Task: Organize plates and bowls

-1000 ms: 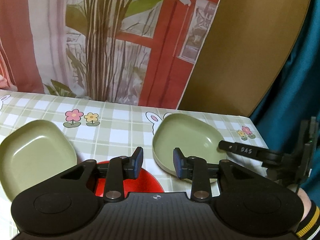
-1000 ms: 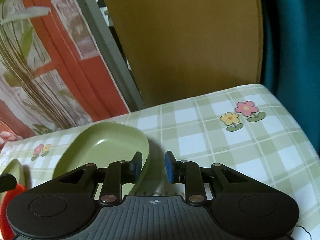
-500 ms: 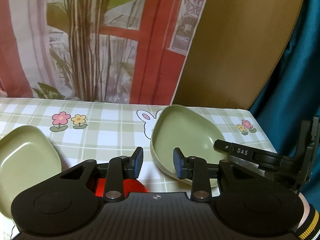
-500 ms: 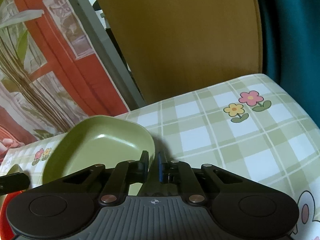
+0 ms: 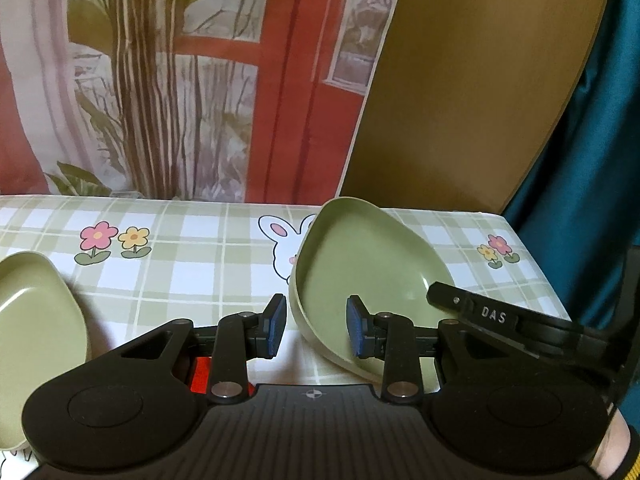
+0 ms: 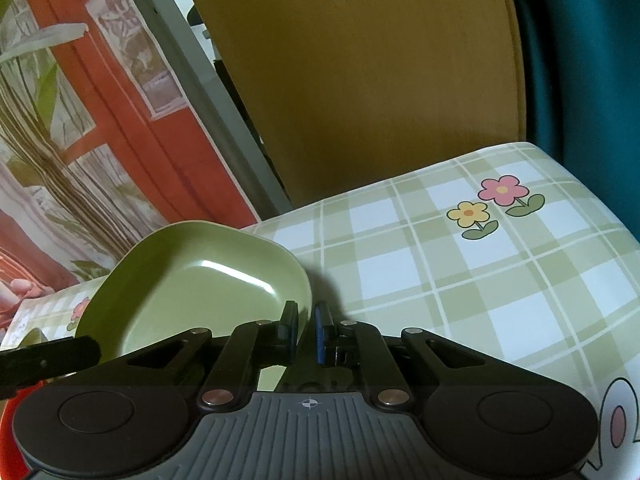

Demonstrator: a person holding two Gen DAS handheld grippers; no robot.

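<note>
A green plate is tilted up off the checked tablecloth; my right gripper is shut on its near rim. The same plate shows in the left wrist view, with the right gripper reaching in from the right. My left gripper is open and empty, its jaws on either side of that plate's left edge without touching it. A second green plate lies flat at the far left. A red dish is mostly hidden under my left gripper.
A brown chair back stands behind the table's far right edge, with a teal curtain to its right. A printed red and plant-patterned hanging runs along the back. The table's right edge is close.
My right gripper closed on the green plate's rim and tilted it up. The left gripper stayed open and shifted a little to the right, so the left plate slid out of view.
</note>
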